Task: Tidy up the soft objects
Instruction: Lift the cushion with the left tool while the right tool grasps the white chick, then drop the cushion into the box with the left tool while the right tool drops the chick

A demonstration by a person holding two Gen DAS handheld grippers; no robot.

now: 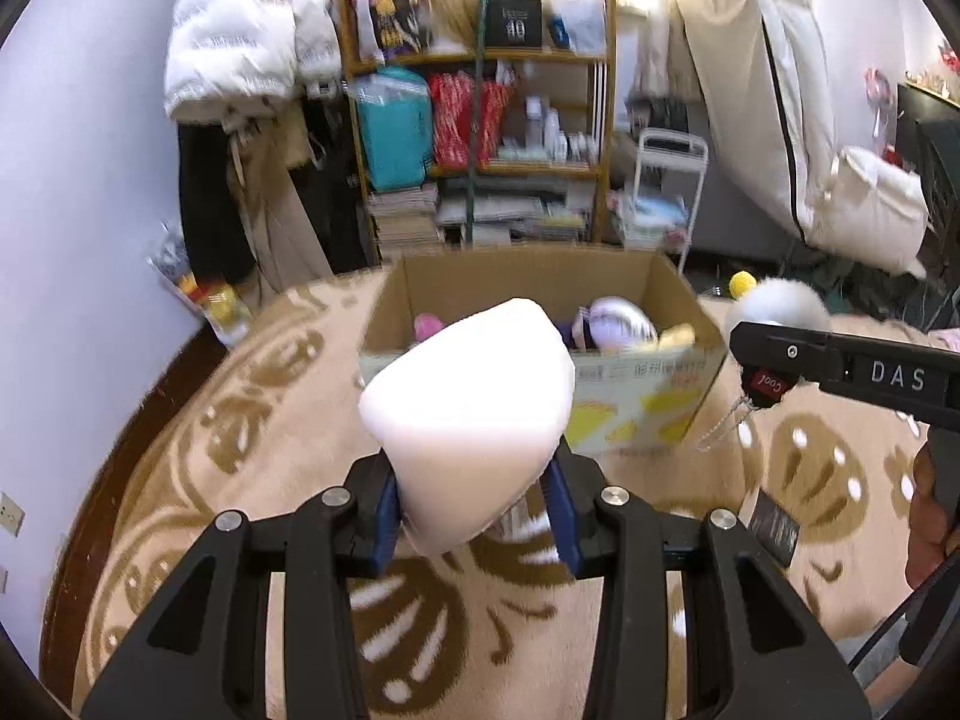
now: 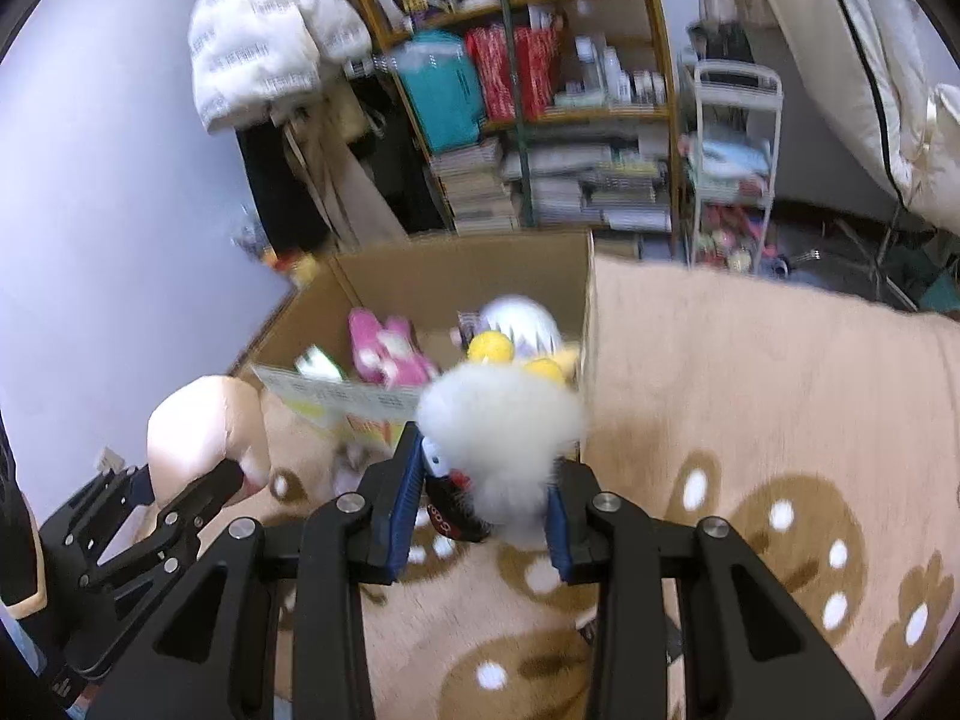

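While both hands hold their loads clear of the rug (image 1: 180, 480), each tool carries one soft item toward the same place. Left gripper (image 1: 474, 504): fingers closed on the narrow end of a pale foam block (image 1: 474, 396), blue pads (image 1: 387, 510) pressing its sides so the wide end sticks out ahead; likely gripped low so the bulk enters the box first. Right gripper (image 2: 480, 498): fingers closed on a white fluffy toy (image 2: 501, 426) with yellow pompoms (image 2: 489, 348); a small dark tag (image 2: 450, 519) and a bead chain hang beneath it. The fluff bulges above the pads, so the hold sits on the toy's lower part.

Beyond the grippers stands an open cardboard box (image 1: 630, 387) on the rug, flaps up. Inside lie a pink plush (image 2: 384, 348) and a purple-white plush (image 1: 612, 321), so sorting is part done. Both held items hang just short of the near wall, not yet over the opening.

Judgement: transport step; next, carry over the rim and release. The foam may spring back and the chain could snag on the box edge.

Farther back: a crowded shelf (image 1: 480, 120), a white jacket (image 1: 240, 30), a folded mattress (image 1: 780, 90).
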